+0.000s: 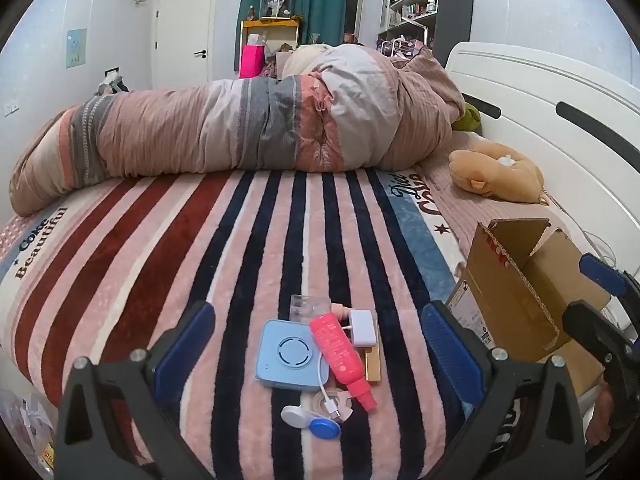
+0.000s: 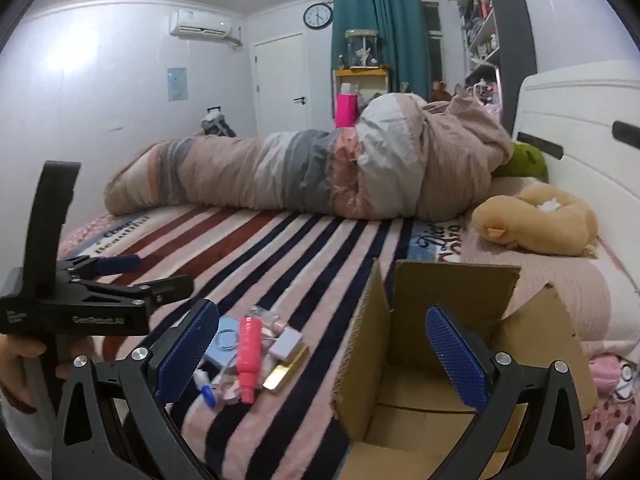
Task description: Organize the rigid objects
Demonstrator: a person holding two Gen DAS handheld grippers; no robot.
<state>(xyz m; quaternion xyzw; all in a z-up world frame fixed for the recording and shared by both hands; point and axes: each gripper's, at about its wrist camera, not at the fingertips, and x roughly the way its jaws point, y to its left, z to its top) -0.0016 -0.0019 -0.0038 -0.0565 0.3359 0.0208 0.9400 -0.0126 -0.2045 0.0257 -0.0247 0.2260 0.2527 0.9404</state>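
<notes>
A small pile lies on the striped blanket: a light blue square device [image 1: 290, 354], a red spray bottle [image 1: 342, 356], a white adapter [image 1: 364, 326], a gold bar-shaped item [image 1: 370, 364], a clear plastic piece [image 1: 308, 306] and a blue-and-white case [image 1: 310, 422]. My left gripper [image 1: 316, 336] is open and empty, its pads on either side of the pile. The pile also shows in the right wrist view [image 2: 250, 354]. My right gripper [image 2: 322, 340] is open and empty above the open cardboard box [image 2: 420, 360], which stands right of the pile [image 1: 520, 292].
A rolled quilt [image 1: 240, 124] lies across the far side of the bed. A tan plush toy [image 1: 496, 174] rests by the white headboard [image 1: 560, 92]. A green plush [image 2: 524, 158] sits behind it. The left gripper's body [image 2: 88, 300] shows at the left in the right wrist view.
</notes>
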